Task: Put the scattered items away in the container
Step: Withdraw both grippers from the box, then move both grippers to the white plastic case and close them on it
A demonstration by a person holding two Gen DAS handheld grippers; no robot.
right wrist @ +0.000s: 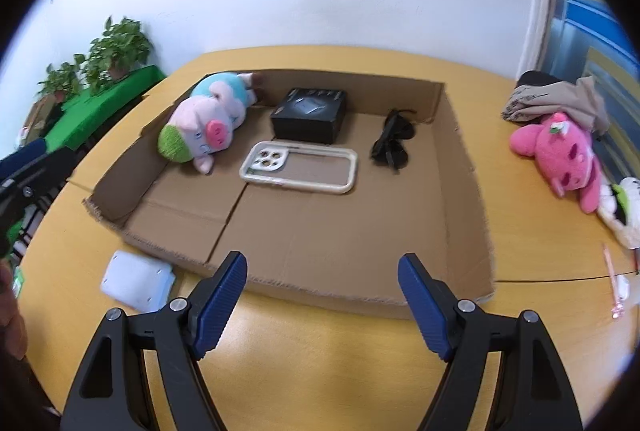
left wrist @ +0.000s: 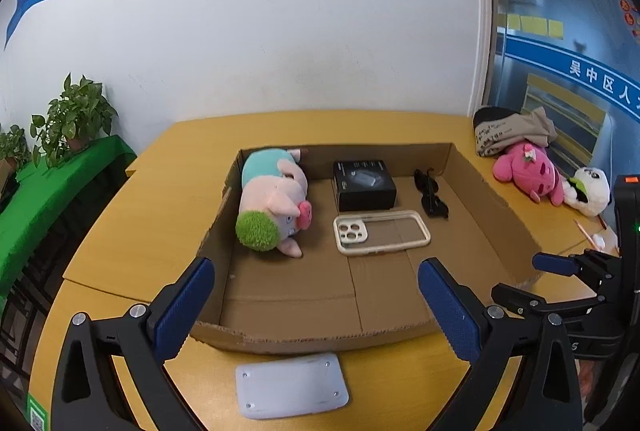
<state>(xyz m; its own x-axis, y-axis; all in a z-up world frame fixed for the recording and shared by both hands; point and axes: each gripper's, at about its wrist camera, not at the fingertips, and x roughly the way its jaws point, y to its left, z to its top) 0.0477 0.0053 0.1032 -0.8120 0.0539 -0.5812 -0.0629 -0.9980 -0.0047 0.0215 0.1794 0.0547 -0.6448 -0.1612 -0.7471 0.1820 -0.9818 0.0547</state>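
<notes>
**Four items boxed, several left on the table**

Four things are already held in the cardboard box [left wrist: 492,191]: a pink pig plush [left wrist: 276,199] laid along its left wall, a black carton [left wrist: 363,185] against the far wall, a pale phone case [left wrist: 382,231] just in front of the carton, and dark sunglasses [left wrist: 430,197] towards the far right corner. The near half of the box floor is left bare.

Outside the box, a white rounded plate [left wrist: 291,385] is seen lying flat on the table [left wrist: 132,215], just beside the box's near wall towards its left corner. At the table's right edge, well apart from the box, a pink plush [left wrist: 530,175] and a white panda plush [left wrist: 590,191] are found touching, with a bundle of cloth [left wrist: 510,131] behind them. A thin pink pen [right wrist: 614,281] is seen near the right front edge.

The left gripper [left wrist: 316,305] is held wide above the box's near wall, nothing between its pads. The right gripper [right wrist: 322,301] is likewise spread wide and empty, near the same wall.

The step in hand is judged to be the choice of the next stray item. The white plate lies closest; because it lies flat, a low, angled approach by one edge would probably be needed, then a short carry over the wall.
</notes>
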